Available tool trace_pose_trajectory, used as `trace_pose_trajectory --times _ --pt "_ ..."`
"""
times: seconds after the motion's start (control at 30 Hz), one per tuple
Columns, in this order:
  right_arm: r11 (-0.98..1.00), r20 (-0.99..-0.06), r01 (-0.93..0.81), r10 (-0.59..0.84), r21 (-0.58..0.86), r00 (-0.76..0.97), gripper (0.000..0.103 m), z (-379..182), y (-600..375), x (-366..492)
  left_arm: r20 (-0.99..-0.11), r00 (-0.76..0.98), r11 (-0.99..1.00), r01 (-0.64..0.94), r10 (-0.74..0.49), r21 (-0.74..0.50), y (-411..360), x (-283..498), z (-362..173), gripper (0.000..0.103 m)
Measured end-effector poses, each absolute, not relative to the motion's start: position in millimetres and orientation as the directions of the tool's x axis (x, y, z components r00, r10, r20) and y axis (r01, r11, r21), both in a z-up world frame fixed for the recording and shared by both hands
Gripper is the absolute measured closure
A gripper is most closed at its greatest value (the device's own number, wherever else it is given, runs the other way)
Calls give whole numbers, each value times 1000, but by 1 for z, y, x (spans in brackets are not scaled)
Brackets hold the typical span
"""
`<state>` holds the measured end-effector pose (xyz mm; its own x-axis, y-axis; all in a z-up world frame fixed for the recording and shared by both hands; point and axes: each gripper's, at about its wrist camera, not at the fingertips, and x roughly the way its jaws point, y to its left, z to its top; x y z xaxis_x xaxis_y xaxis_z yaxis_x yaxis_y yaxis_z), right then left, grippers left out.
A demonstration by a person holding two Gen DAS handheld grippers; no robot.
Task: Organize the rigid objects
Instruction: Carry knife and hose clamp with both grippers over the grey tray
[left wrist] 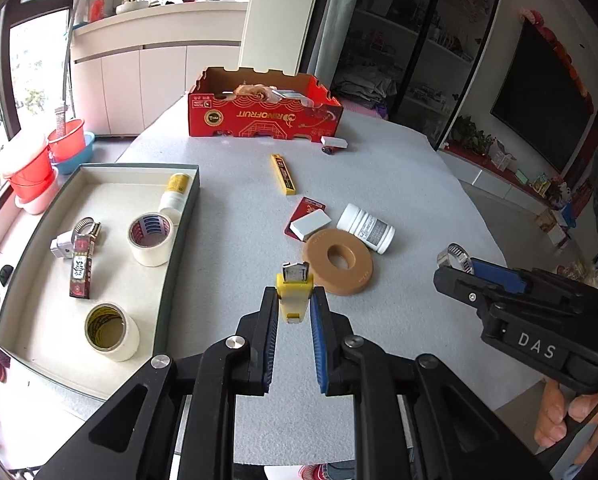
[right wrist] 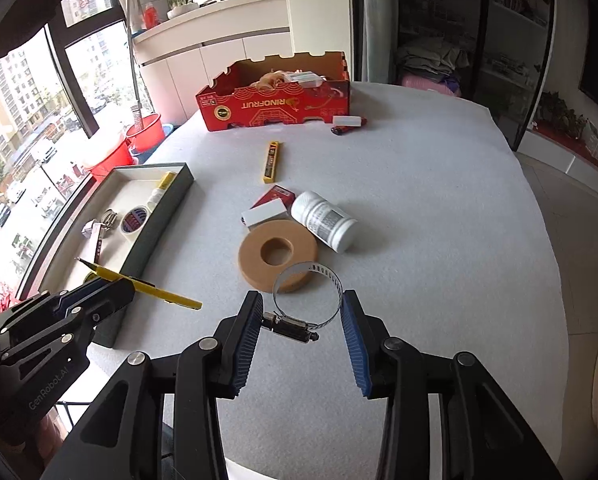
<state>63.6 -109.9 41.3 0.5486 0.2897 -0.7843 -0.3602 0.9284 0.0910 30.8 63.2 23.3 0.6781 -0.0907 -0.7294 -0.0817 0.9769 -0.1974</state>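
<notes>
**Left wrist view: yellow utility knife clamped, hose clamp between the other fingers**

The left gripper (left wrist: 295,300) is closed on a yellow utility knife (left wrist: 294,294), its blue pads pressed against the knife's two sides. In this view the knife's long axis runs straight ahead along the fingers, metal tip forward and away from the camera. From the right wrist the same knife (right wrist: 155,288) shows as a long slim bar crossing the left gripper (right wrist: 99,284), blade end pointing up-left over the tray (right wrist: 139,236), butt end down-right over the table.

The right gripper (right wrist: 301,312) stands wide, with a metal hose clamp (right wrist: 307,300) between its fingers; the ring's band touches the right pad and its screw housing lies crosswise against the left pad. Whether the clamp is lifted or resting on the table cannot be told.

Just beyond the clamp lies a tan foam ring (right wrist: 277,254), flat on the grey table (right wrist: 439,220). Touching its far edge are a white pill bottle (right wrist: 323,220) on its side and a white box (right wrist: 265,212) over a red card. Further off, a yellow blade case (right wrist: 271,160) lies lengthwise toward a red cardboard box (right wrist: 277,100). The tray to the left holds two tape rolls (left wrist: 151,238) (left wrist: 111,330) and other small items.
</notes>
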Motion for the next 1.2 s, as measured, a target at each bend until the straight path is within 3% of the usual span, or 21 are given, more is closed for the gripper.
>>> trace_pose_trajectory --times 0.5,1.2 --pt "834 -778 -543 402 93 483 61 58 10 60 -694 718 938 -270 46 -218 166 13 35 86" --pt "768 -781 -630 460 111 423 61 51 94 69 -727 670 881 -426 153 -207 250 -1 15 86"
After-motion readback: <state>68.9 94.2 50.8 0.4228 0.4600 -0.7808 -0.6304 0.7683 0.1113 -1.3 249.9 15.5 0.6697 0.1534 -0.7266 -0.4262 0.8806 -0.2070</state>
